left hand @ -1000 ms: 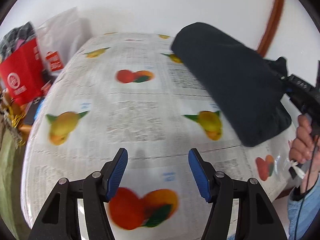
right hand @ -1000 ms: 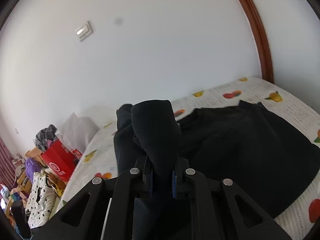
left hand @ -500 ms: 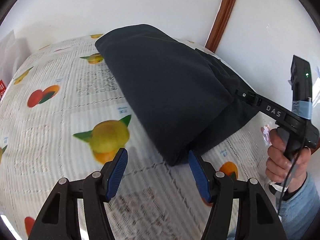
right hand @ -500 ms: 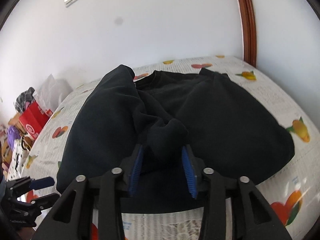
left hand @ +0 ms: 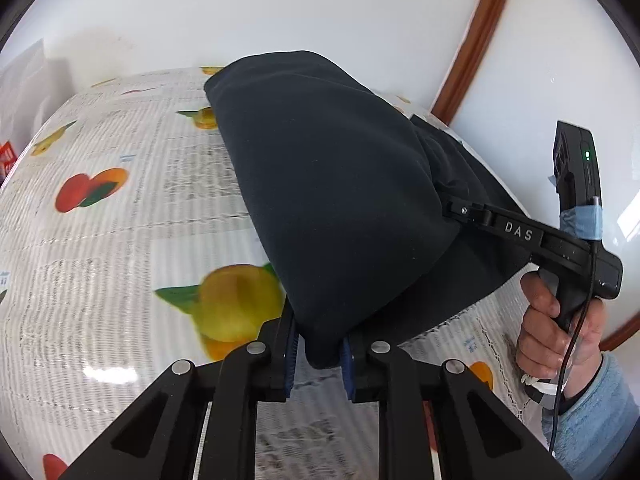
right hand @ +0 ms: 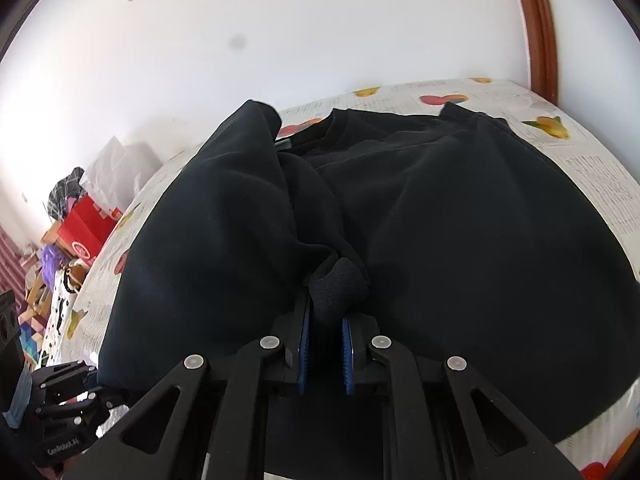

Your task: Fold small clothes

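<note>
Left wrist: gripper [left hand: 319, 354] pinching sweater [left hand: 340, 200].

fruit-print tablecloth [left hand: 100, 248]; red bag [right hand: 86, 232], perhaps shopping, beside white wall [right hand: 320, 32].

The left tongs [left hand: 318, 354] sit at the bottom centre, jaws closed on dark cloth. The right tongs [right hand: 324, 344] are likewise closed; a bare hand [left hand: 560, 320] grips their handle at lower right.

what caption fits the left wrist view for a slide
Left gripper pinches the near corner of a folded dark garment on a fruit-print tablecloth, while the right gripper holds its far side.
</note>
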